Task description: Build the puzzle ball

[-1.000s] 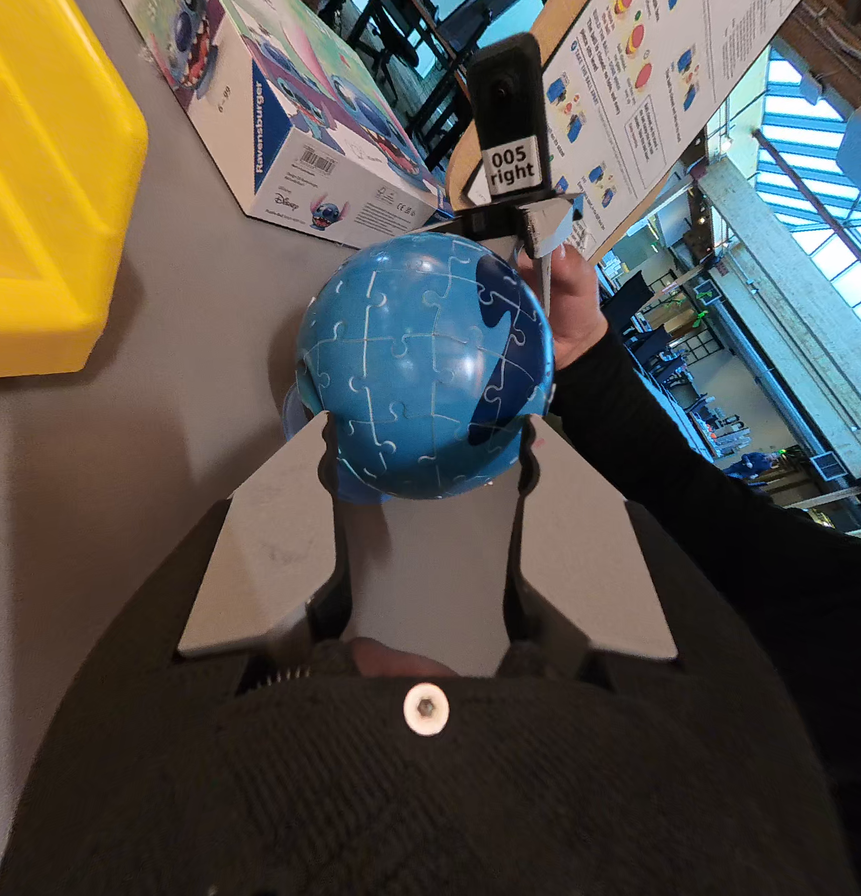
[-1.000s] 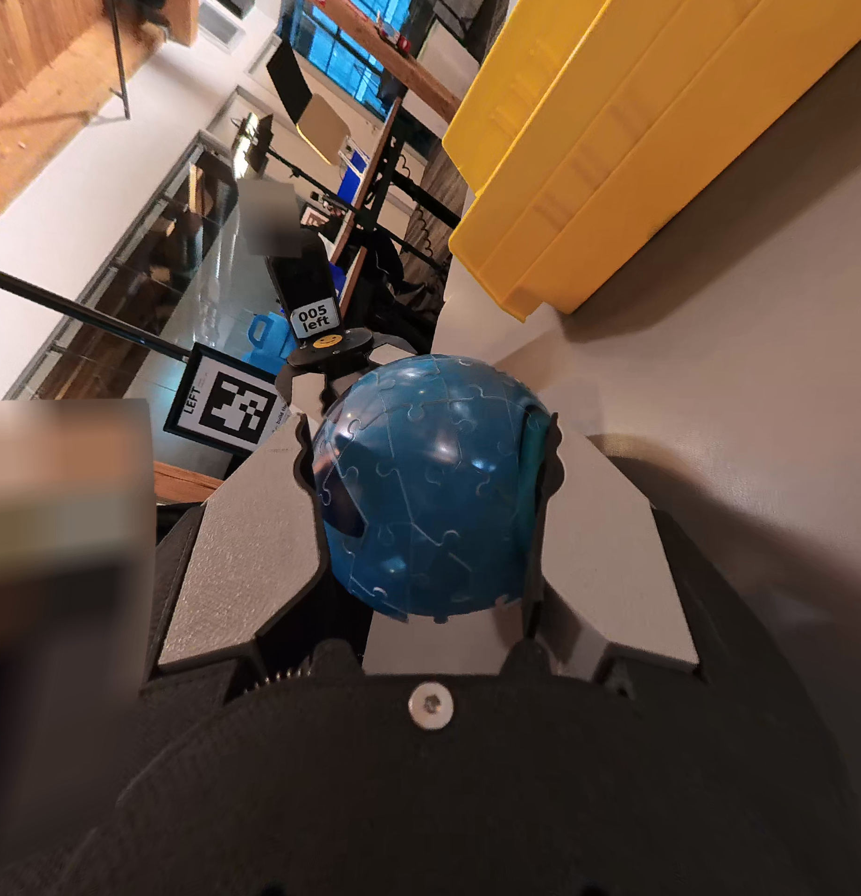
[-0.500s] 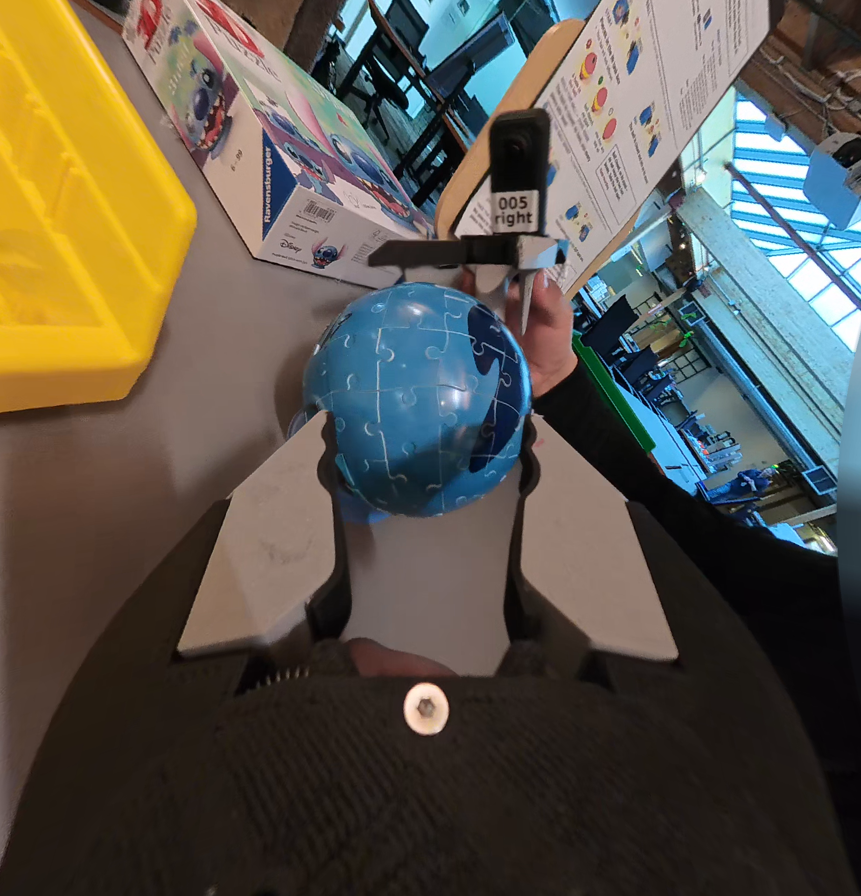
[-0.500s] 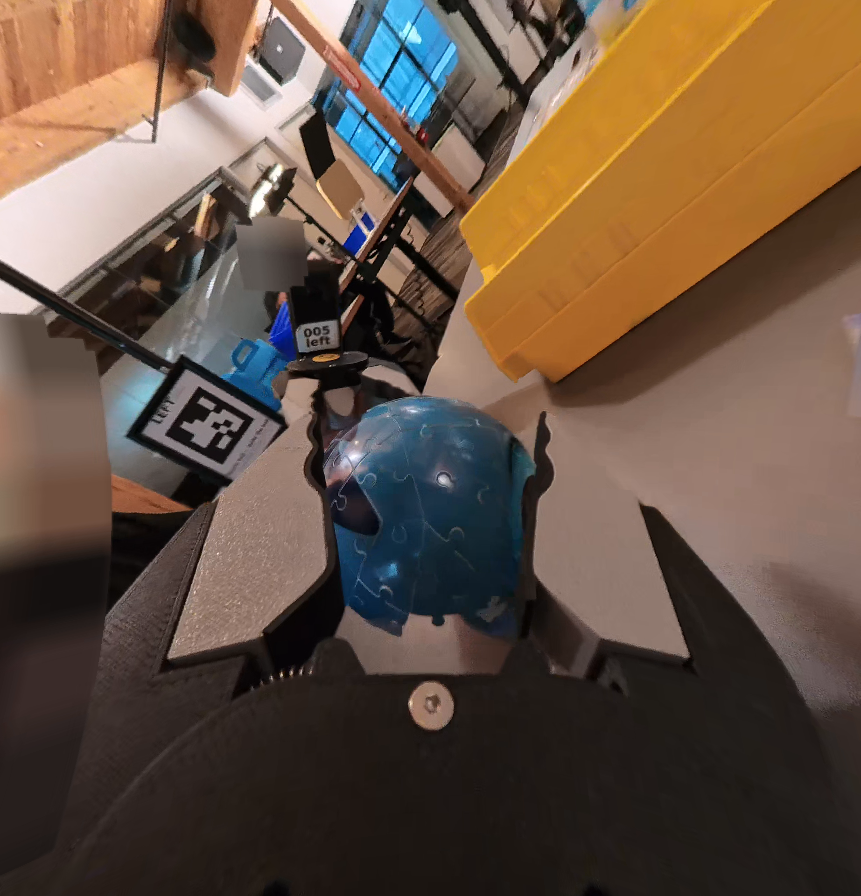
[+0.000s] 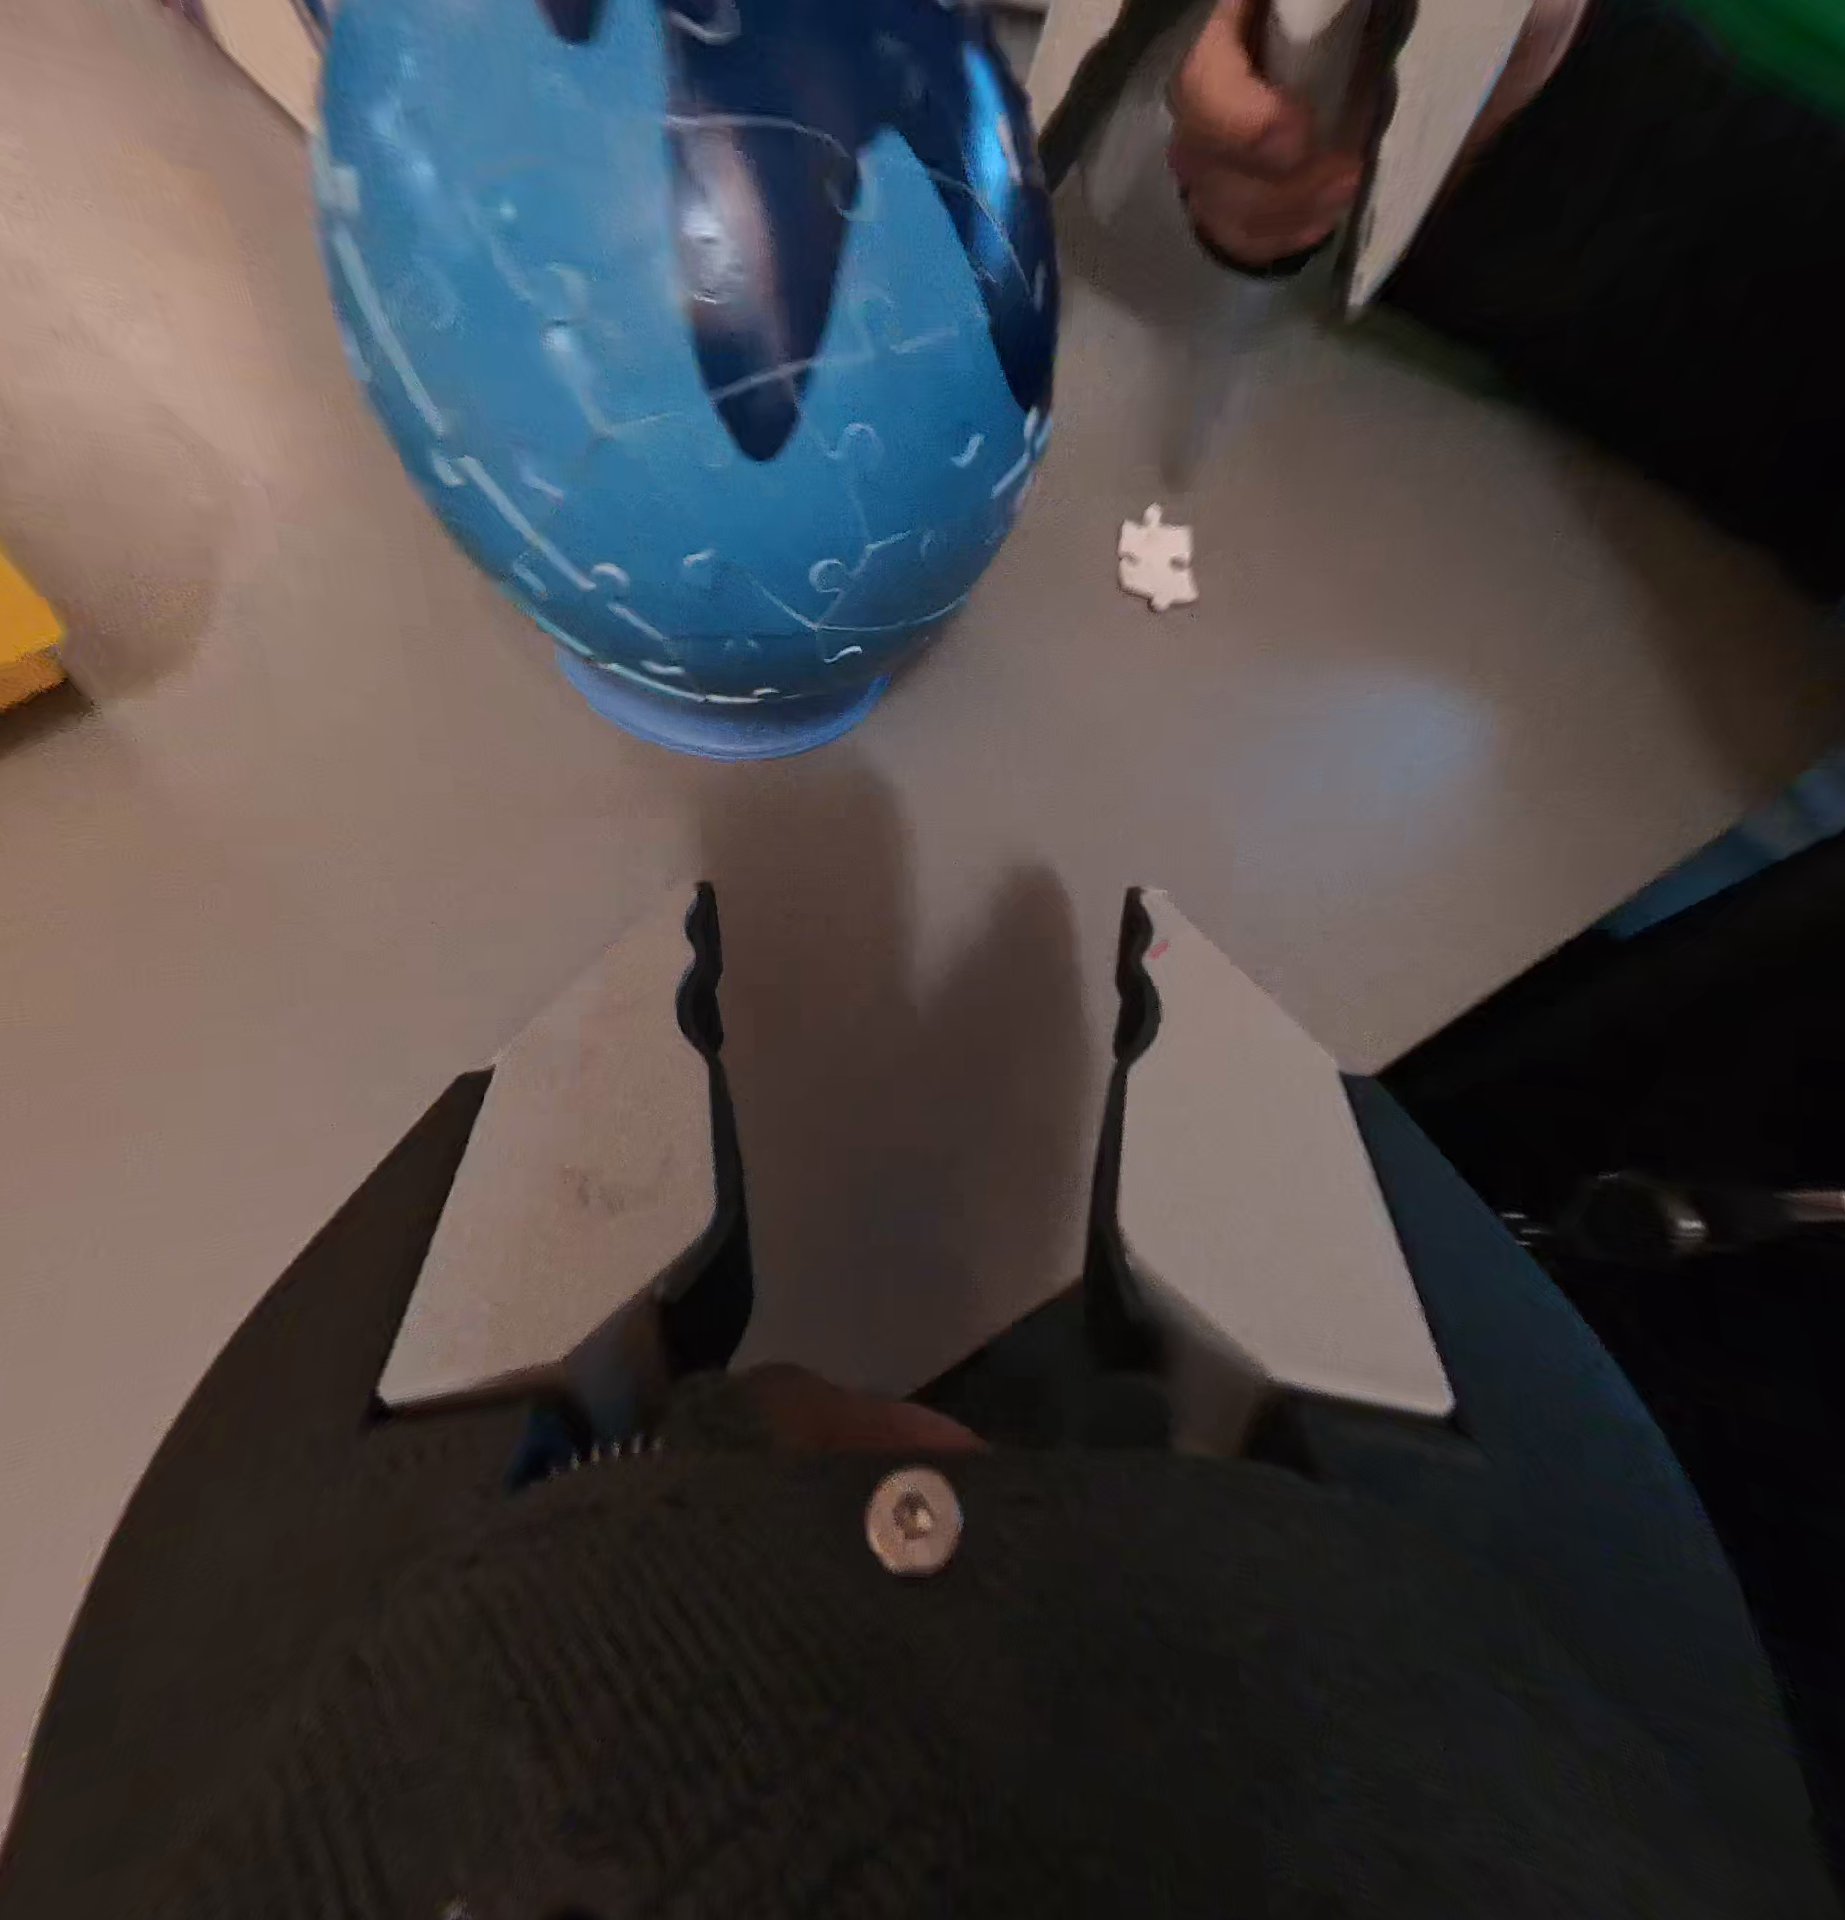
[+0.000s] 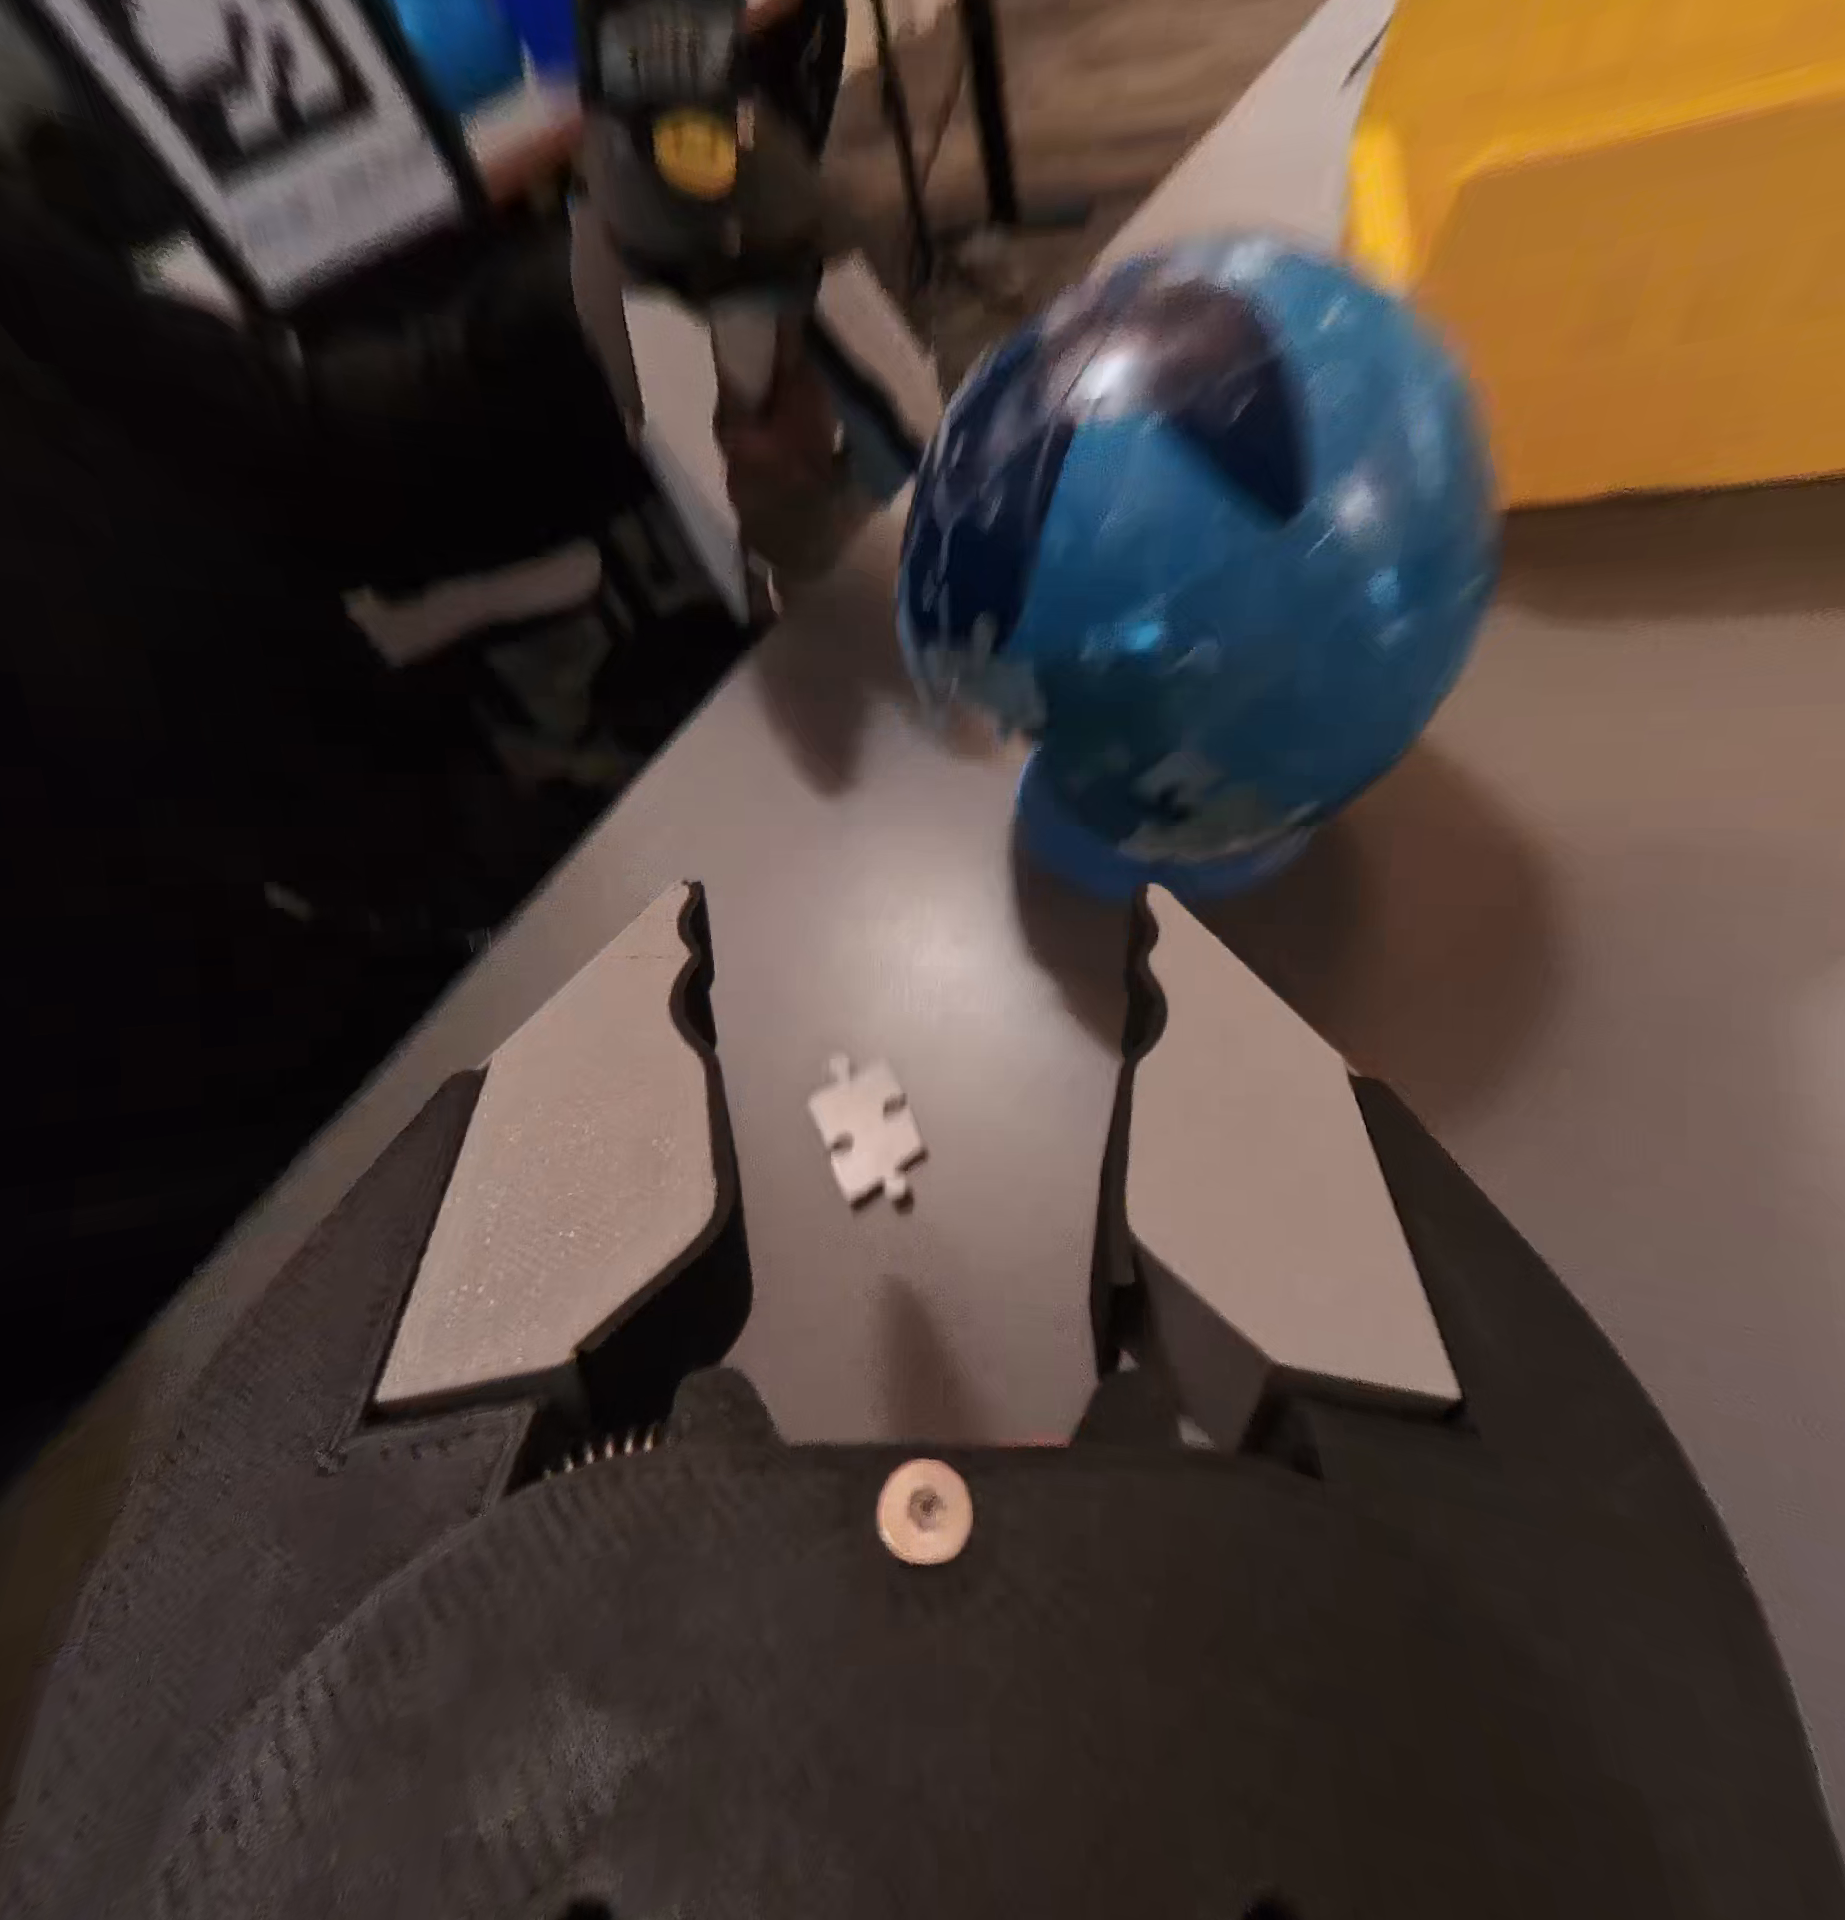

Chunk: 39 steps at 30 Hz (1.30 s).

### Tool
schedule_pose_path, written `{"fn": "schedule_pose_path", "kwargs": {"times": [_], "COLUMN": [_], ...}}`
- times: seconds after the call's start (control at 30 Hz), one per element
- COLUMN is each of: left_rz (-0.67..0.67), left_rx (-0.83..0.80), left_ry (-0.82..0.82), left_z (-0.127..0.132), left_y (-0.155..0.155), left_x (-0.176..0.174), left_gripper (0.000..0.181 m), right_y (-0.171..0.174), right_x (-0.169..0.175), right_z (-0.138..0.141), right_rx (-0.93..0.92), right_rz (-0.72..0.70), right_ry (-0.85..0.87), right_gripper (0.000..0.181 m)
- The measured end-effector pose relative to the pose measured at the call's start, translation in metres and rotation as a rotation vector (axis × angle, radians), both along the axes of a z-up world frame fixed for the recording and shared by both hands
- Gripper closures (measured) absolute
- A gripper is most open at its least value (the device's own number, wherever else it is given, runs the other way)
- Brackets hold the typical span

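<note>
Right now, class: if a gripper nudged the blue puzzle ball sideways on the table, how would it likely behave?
The puzzle ball sits on a small ring stand, so it would probably tip or roll off. Its shell is interlocked pieces, so a hard squeeze might pop seams. It looks glossy, perhaps slippery.

- My right tongs (image 6: 918, 914) hang wide apart over the grey tabletop (image 6: 1624, 1091), gripping nothing.
- A pale puzzle piece (image 6: 868, 1143) lies flat between my fingers.
- The blue puzzle ball (image 6: 1198, 561) sits blurred on its blue base, ahead and right.
- A yellow bin (image 6: 1645, 260) is behind it.
</note>
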<state>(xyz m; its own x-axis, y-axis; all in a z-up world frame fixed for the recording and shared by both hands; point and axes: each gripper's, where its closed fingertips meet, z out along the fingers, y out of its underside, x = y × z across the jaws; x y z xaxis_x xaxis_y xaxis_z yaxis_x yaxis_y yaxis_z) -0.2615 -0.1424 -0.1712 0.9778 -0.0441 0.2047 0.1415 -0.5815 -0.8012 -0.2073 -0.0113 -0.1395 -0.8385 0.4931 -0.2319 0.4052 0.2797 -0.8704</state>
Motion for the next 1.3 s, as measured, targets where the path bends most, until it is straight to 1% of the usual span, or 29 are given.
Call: {"fn": "schedule_pose_path", "kwargs": {"times": [0.07, 0.13, 0.17, 0.23, 0.3, 0.4, 0.47, 0.53, 0.6, 0.67, 0.8, 0.97, 1.13, 1.23, 1.3], "left_rz": [0.017, 0.031, 0.034, 0.033, 0.036, 0.07, 0.09, 0.083, 0.077, 0.092, 0.099, 0.111, 0.11, 0.111, 0.111], "left_rx": [-0.034, -0.082, -0.102, -0.125, -0.112, -0.095, -0.09, -0.093, -0.069, -0.052, -0.036, -0.027, -0.026, -0.021, -0.02], "left_ry": [0.143, 0.232, 0.254, 0.281, 0.281, 0.215, 0.186, 0.185, 0.205, 0.209, 0.21, 0.21, 0.209, 0.209, 0.209], "left_z": [-0.01, -0.02, -0.023, -0.028, -0.028, -0.031, -0.035, -0.04, -0.04, -0.039, -0.038, -0.037, -0.037, -0.036, -0.036], "left_y": [0.009, 0.014, 0.015, 0.015, 0.014, 0.011, 0.009, 0.007, 0.008, 0.009, 0.009, 0.009, 0.01, 0.01, 0.01], "left_x": [-0.002, -0.004, -0.006, -0.009, -0.014, -0.022, -0.026, -0.026, -0.026, -0.028, -0.029, -0.03, -0.03, -0.03, -0.03], "left_gripper": [0.108, 0.108, 0.107, 0.107, 0.108, 0.114, 0.115, 0.116, 0.117, 0.121, 0.123, 0.123, 0.123, 0.123, 0.123], "right_y": [0.001, 0.005, 0.007, 0.009, 0.011, 0.016, 0.015, 0.013, 0.01, 0.004, 0.0, 0.001, -0.008, -0.006, -0.002], "right_x": [0.013, 0.022, 0.025, 0.03, 0.032, 0.033, 0.033, 0.032, 0.033, 0.033, 0.031, 0.03, 0.032, 0.031, 0.034], "right_z": [-0.027, -0.05, -0.058, -0.064, -0.065, -0.069, -0.069, -0.07, -0.07, -0.07, -0.071, -0.071, -0.07, -0.057, -0.047], "right_rx": [0.137, 0.257, 0.297, 0.321, 0.325, 0.368, 0.371, 0.382, 0.399, 0.399, 0.402, 0.408, 0.432, 0.445, 0.429], "right_rz": [0.051, 0.095, 0.11, 0.134, 0.143, 0.149, 0.153, 0.159, 0.172, 0.179, 0.185, 0.178, 0.203, 0.176, 0.144], "right_ry": [-0.009, -0.02, -0.031, -0.051, -0.045, -0.024, -0.014, -0.016, -0.008, 0.007, 0.018, 0.031, 0.049, 0.074, 0.042], "right_gripper": [0.108, 0.111, 0.112, 0.118, 0.124, 0.137, 0.142, 0.146, 0.156, 0.157, 0.157, 0.16, 0.159, 0.154, 0.148]}}
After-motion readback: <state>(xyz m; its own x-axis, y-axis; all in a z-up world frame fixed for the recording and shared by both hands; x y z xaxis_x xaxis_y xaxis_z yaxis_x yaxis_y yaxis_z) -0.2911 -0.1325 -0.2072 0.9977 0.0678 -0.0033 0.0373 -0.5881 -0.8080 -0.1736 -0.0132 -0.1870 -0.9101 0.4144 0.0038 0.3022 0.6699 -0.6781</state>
